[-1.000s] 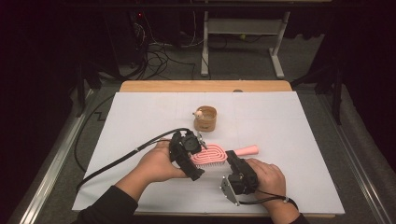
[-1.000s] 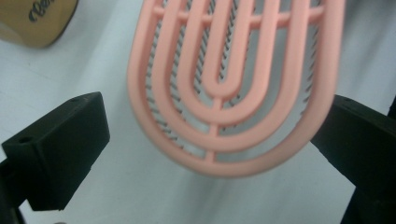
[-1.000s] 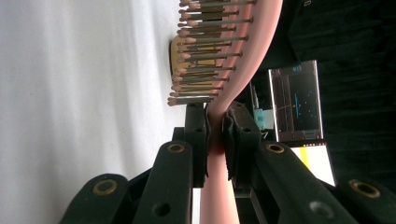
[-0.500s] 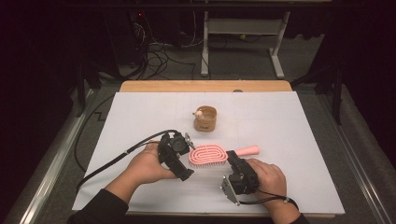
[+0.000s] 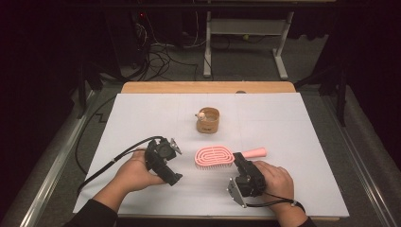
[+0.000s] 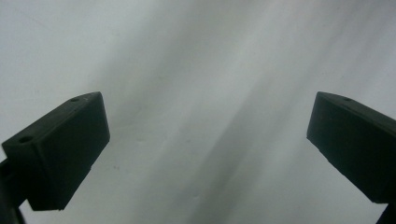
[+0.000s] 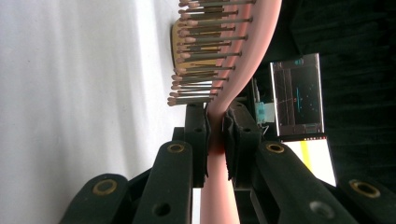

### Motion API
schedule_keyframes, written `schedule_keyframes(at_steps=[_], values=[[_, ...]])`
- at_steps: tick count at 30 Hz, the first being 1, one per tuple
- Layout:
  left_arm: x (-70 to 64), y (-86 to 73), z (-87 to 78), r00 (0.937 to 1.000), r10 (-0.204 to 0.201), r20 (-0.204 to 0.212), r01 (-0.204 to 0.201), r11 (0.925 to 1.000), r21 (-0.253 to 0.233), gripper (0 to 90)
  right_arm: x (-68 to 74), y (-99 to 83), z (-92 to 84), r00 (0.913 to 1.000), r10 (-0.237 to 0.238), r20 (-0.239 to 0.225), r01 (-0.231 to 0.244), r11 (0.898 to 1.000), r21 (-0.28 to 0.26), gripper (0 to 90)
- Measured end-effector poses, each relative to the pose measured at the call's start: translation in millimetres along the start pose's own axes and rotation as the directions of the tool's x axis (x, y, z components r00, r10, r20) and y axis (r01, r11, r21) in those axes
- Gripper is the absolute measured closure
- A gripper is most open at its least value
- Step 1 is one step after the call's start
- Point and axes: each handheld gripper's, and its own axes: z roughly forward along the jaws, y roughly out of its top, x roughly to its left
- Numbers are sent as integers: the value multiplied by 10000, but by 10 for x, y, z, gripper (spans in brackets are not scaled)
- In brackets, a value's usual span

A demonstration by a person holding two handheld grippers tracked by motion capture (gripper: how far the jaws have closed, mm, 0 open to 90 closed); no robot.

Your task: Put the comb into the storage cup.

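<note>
Pink hairbrush near centre of white table cover, head to the left, handle pointing right and slightly far. Clamped at the neck by right gripper; in right gripper view same brush pinched between both pads, bristles turned toward the sheet, jaws nearly together on the thin pink stem. Wooden cup further back, well apart from brush, small round thing at its rim, too small to identify.

Probably a lift-and-carry of the brush, maybe toward the cup. To do it well: keep squeeze firm, since hold sits at the narrow neck and heavy head could swing; raise straight up before travelling; keep bristles off the sheet; avoid twisting wrist.

Left gripper left of brush head, not touching it. Left gripper view: jaws spread wide, nothing between, just blurred white cover beneath. Best kept clear of the carry path.
</note>
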Motion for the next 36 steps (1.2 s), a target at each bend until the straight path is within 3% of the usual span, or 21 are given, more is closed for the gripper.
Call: schedule_keyframes(at_steps=[9,10,11,13,14,15,16,17,18,19,24,25,26,27,28,29,30,31,33,35,36], values=[[91,-239,3,9971,-747,160,758,9932,-878,0,-6,-16,0,10000,16,-21,-16,10000,41,819],[106,-295,2,9953,-947,204,965,9876,-1235,0,-6,-17,-1,10000,14,-20,-14,10000,43,819],[106,-295,2,9953,-947,204,965,9876,-1235,0,-6,-17,-1,10000,14,-20,-14,10000,43,819],[125,-381,4,9924,-1209,217,1228,9764,-1778,0,-10,-21,-5,10000,36,3,-36,10000,56,819],[125,-381,4,9924,-1209,217,1228,9764,-1778,0,-10,-21,-5,10000,36,3,-36,10000,56,819],[145,-448,7,9887,-1473,276,1497,9624,-2264,0,-14,-23,-9,10000,65,7,-65,10000,62,819],[145,-448,7,9887,-1473,276,1497,9624,-2264,0,-18,-25,-11,10000,66,12,-66,10000,61,819],[157,-484,10,9864,-1609,327,1639,9544,-2497,0,-18,-25,-11,10000,66,12,-66,10000,61,819],[174,-554,11,9835,-1786,301,1795,9388,-2940,0,-23,-27,-17,9999,112,14,-112,9999,96,819],[174,-554,11,9835,-1786,301,1795,9388,-2940,0,-23,-27,-17,9999,112,14,-112,9999,96,819],[194,-710,48,9750,-2173,457,2181,8981,-3820,0,-35,-34,-20,9997,238,4,-238,9997,93,819],[191,-738,54,9740,-2223,426,2202,8868,-4063,0,-35,-34,-20,9997,238,4,-238,9997,93,819],[199,-792,57,9695,-2365,637,2393,8596,-4514,0,-39,-36,-21,9995,303,-23,-303,9995,93,819],[202,-819,54,9684,-2397,694,2433,8452,-4759,0,-42,-36,-21,9994,345,-31,-345,9994,81,819],[202,-819,54,9684,-2397,694,2433,8452,-4759,0,-45,-37,-23,9992,389,-31,-389,9992,78,819],[198,-838,49,9679,-2422,667,2430,8350,-4938,0,-45,-37,-23,9992,389,-31,-389,9992,78,819],[191,-888,33,9676,-2413,748,2425,8038,-5432,0,-50,-39,-28,9985,539,-45,-539,9985,70,819],[191,-888,33,9676,-2413,748,2425,8038,-5432,0,-55,-42,-29,9982,602,-58,-602,9982,39,819],[207,-965,37,9626,-2555,902,2580,7632,-5925,0,-67,-46,-31,9974,718,-74,-718,9974,19,820],[202,-978,46,9650,-2530,686,2427,7637,-5982,0,-79,-52,-33,9957,916,-119,-915,9958,42,819],[204,-997,52,9649,-2534,693,2418,7536,-6112,0,-85,-55,-33,9949,997,-138,-996,9950,55,819]])
